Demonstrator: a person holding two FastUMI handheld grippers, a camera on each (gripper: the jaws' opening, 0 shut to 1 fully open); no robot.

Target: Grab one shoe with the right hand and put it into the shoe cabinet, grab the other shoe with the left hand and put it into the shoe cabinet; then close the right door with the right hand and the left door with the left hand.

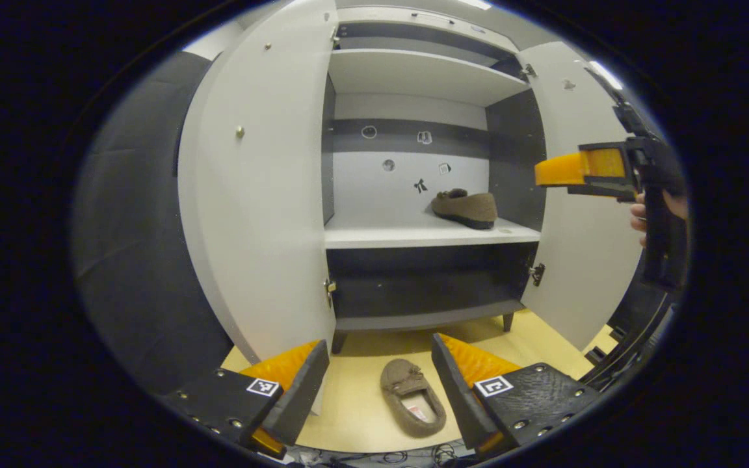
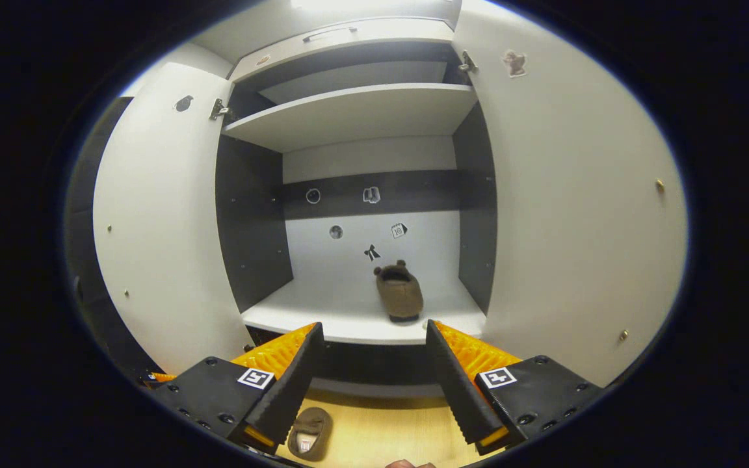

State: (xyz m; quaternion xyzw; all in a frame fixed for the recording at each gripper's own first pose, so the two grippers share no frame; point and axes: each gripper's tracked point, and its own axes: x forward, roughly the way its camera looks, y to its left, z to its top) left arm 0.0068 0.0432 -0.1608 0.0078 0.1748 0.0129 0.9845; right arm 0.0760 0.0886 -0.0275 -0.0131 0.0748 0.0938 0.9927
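Brown and fuzzy, one slipper [image 2: 400, 294] already sits on the middle shelf [image 2: 322, 318] of the shoe cabinet [image 1: 423, 71], straight ahead of the right claw [image 2: 372, 364] and just beyond its tips, with nothing between its spread fingers, so the first placement looks done. In the left gripper view that same slipper [image 1: 466, 207] lies toward the right end of the shelf, up and well ahead of the left claw [image 1: 380, 380], and the right claw [image 1: 566, 170] hangs out in front of the right door [image 1: 586, 260], held by a hand; from this side I cannot tell how its fingers stand. The second slipper [image 1: 413, 396] lies on the pale wooden floor [image 1: 355, 416] in front of the cabinet, framed between the left claw's parted fingers and just beyond them, untouched by either; the right gripper view catches it [image 2: 310, 432] low down, under that claw's left finger. Both doors, the left door [image 1: 257, 195] too, stand wide open. By my reading about a third is finished: the left claw has yet to take the floor slipper and shelve it, and then each door needs swinging shut, right first, left after.
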